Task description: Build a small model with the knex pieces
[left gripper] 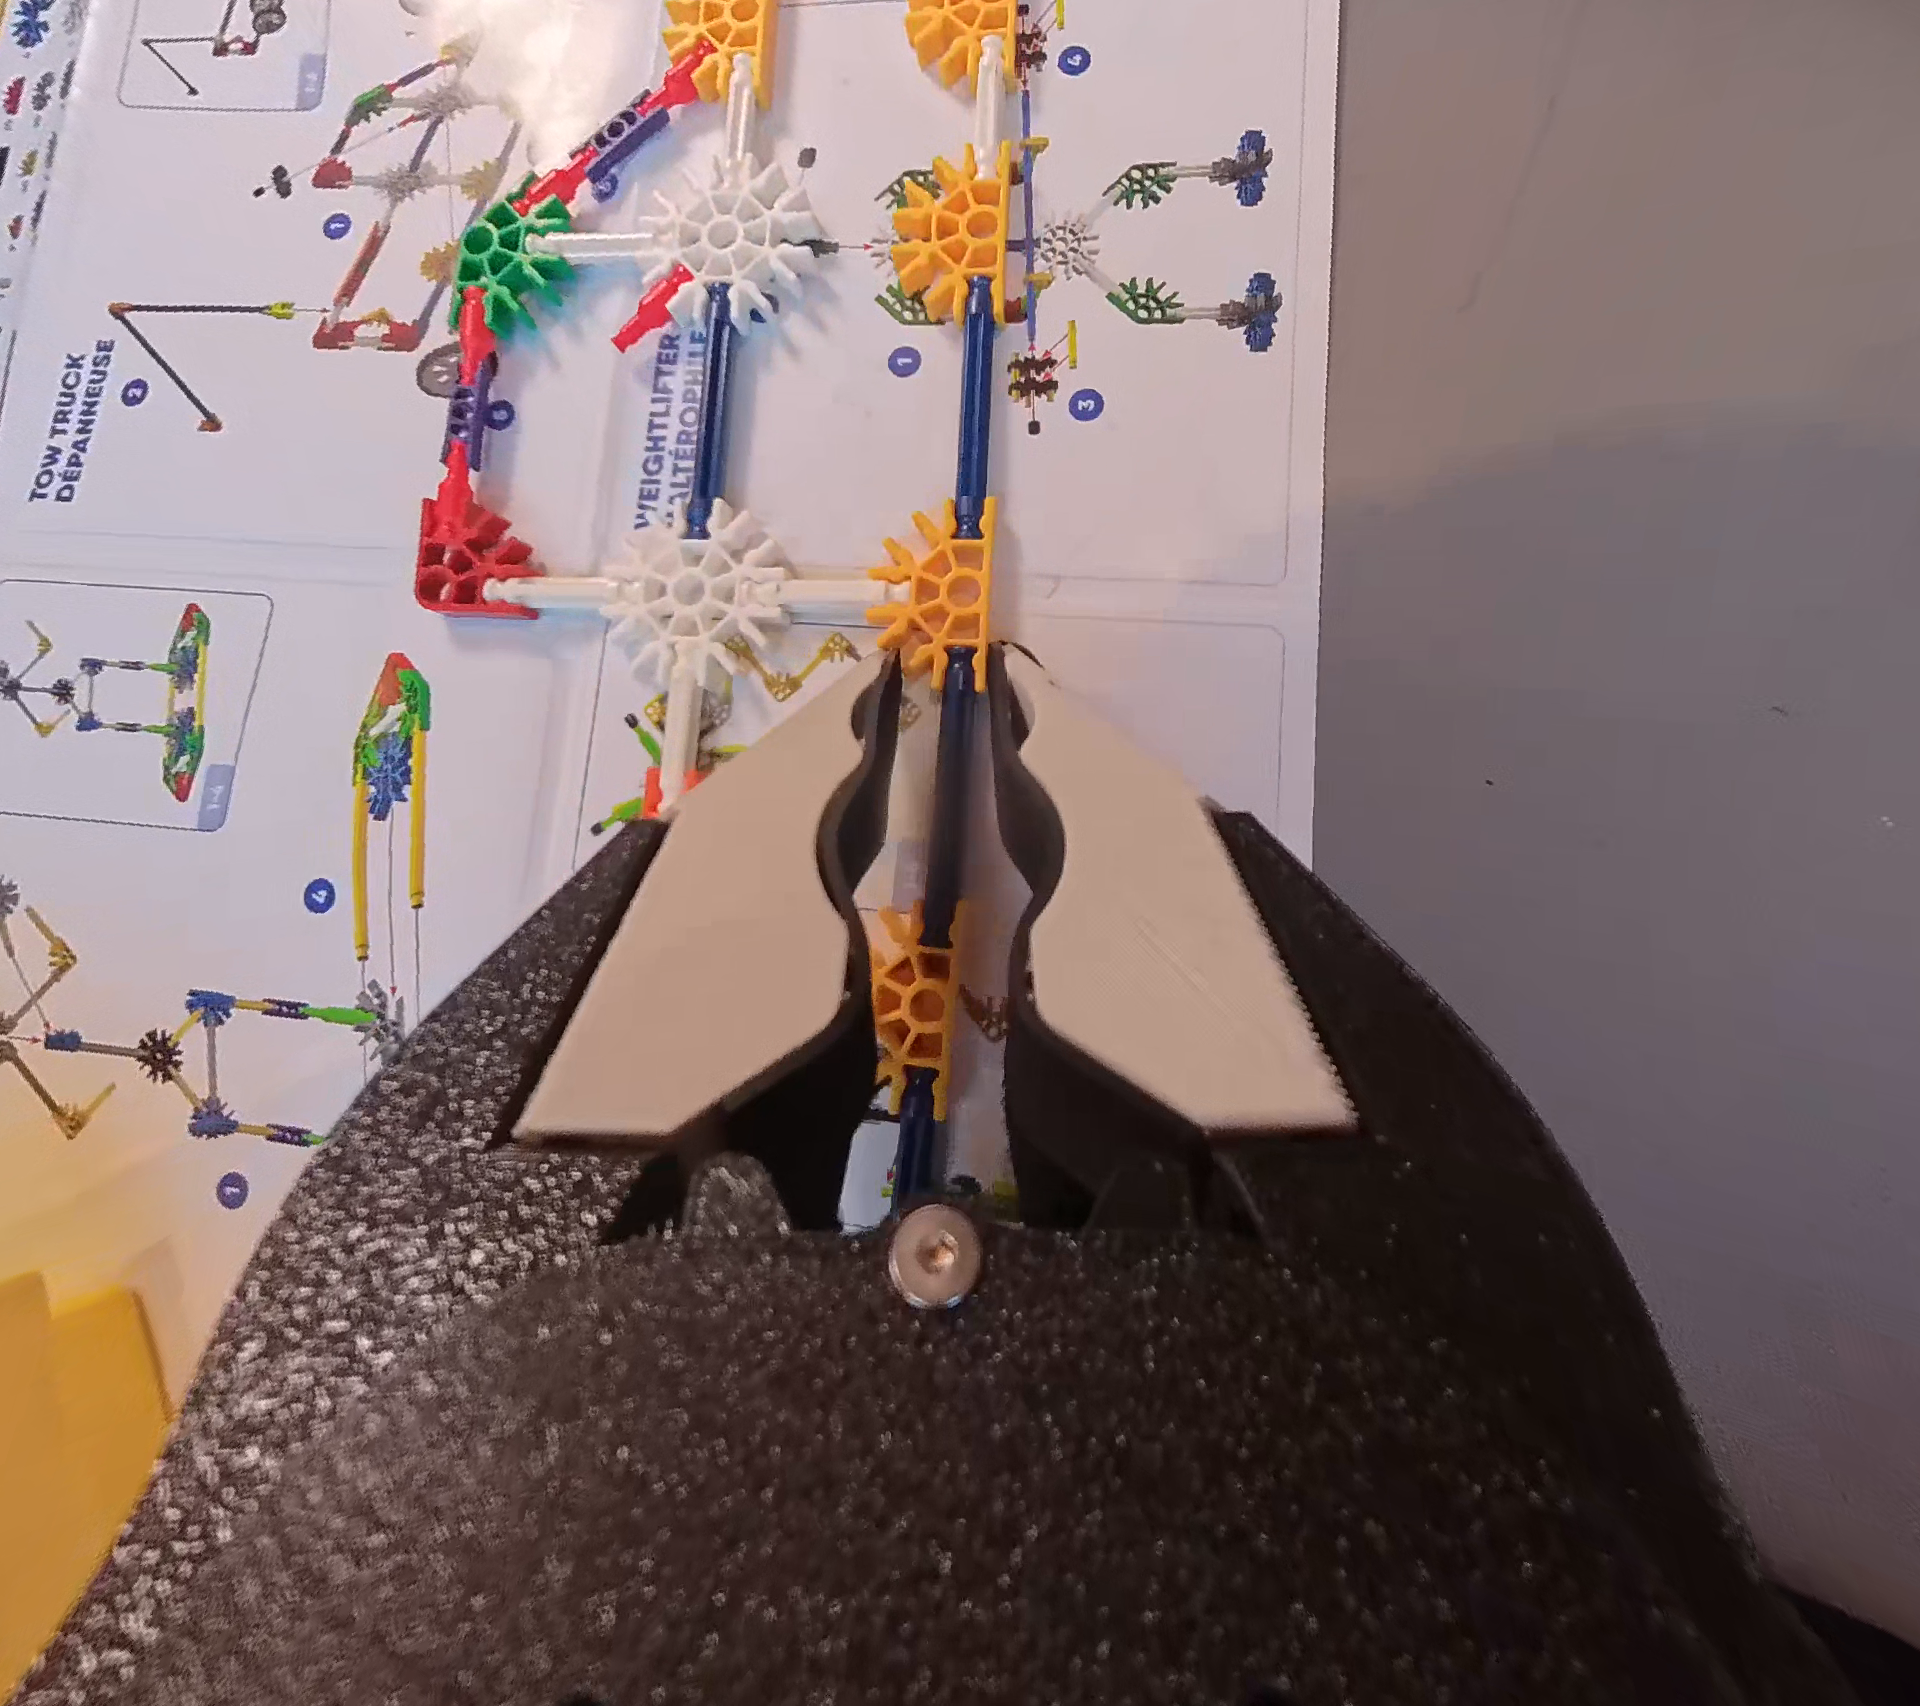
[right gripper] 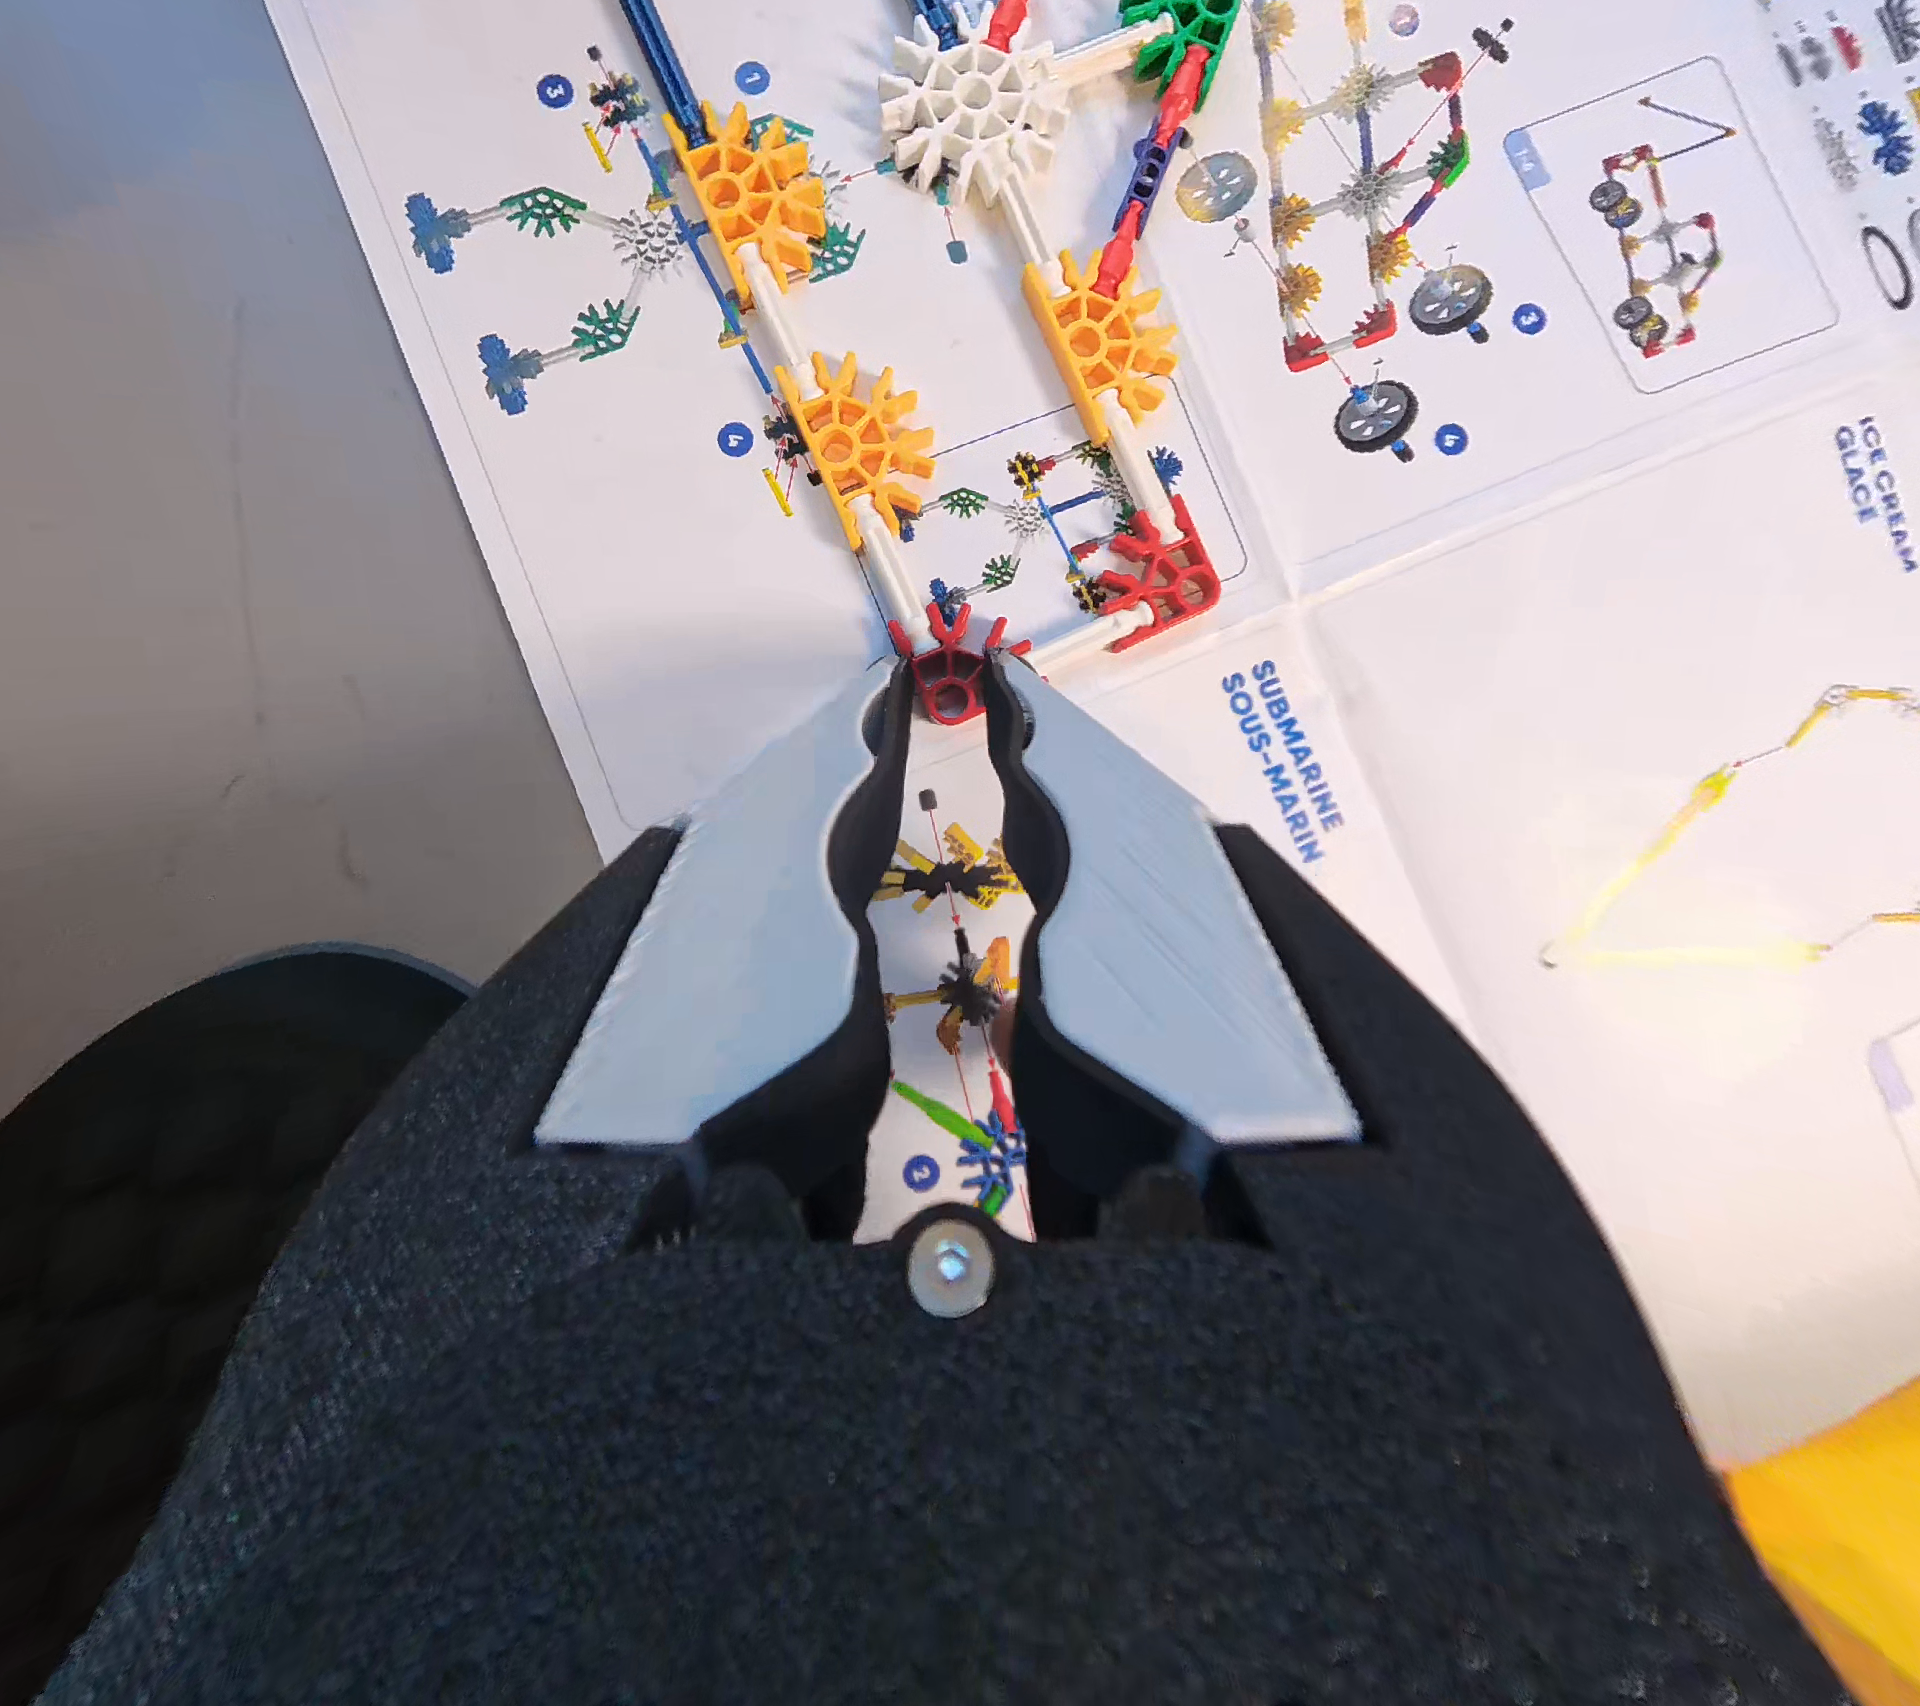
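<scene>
The left gripper [left gripper: 943, 669] has its jaws drawn in around a dark blue rod [left gripper: 954, 763] of a flat rod-and-connector frame, clamped on it just below a yellow connector [left gripper: 935, 591]; a second yellow connector [left gripper: 914, 1002] sits farther back between the fingers. The frame lies on a printed instruction sheet [left gripper: 1164, 513] spread over a grey table [left gripper: 1610, 409], its rods running off toward white snowflake connectors [left gripper: 694, 591] and a green connector [left gripper: 504, 259]. At the opposite end, the right gripper [right gripper: 951, 682] is pinched on a red corner connector [right gripper: 951, 669], fingertips closed against its sides, with a white rod [right gripper: 894, 565] leading up from it to another yellow connector [right gripper: 857, 441]. Judging from this two-ended hold, the grips do best staying level with each other and flat to the sheet, since any twist between them would likely bend the thin rods or pop a joint; the left clamp sits close to a joint, which looks firmest.
</scene>
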Motion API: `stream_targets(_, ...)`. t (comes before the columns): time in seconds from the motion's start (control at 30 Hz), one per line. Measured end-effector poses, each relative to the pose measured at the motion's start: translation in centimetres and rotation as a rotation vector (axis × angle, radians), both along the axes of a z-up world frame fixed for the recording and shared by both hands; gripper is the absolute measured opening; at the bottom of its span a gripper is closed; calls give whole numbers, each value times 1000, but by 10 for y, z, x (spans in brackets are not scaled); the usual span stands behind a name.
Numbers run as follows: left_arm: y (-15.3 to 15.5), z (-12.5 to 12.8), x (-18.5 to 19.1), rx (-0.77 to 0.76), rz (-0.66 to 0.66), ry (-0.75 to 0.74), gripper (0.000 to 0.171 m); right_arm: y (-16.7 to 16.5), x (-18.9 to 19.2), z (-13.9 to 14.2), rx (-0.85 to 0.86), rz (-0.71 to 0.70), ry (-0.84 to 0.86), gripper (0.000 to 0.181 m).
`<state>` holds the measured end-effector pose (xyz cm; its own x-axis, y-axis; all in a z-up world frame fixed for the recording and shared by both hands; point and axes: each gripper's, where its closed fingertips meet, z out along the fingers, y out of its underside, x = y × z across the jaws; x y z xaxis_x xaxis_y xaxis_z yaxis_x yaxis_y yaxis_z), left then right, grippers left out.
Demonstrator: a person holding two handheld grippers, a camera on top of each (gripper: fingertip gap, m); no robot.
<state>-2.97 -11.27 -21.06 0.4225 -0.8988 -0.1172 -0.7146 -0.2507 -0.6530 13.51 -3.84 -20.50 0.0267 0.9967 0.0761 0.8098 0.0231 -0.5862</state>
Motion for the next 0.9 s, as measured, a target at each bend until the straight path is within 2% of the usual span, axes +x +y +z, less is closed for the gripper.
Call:
stream_targets(0.2,-1,6,-13,15,4,-21,15,0,-1,1,-43,-35,52,13)
stream_targets(0.33,-6,5,-28,0,18,-27,22,1,-5,1,-56,-50,87,17)
stream_targets(0.5,-11,-1,-34,-31,9,-35,12,3,-16,6,-78,-62,150,18)
stream_targets(0.7,-13,-1,-32,-50,0,-77,5,0,-17,4,-74,-49,146,19)
stream_targets(0.9,-13,-1,-33,-46,3,-82,4,-2,-16,1,-40,-38,119,18)
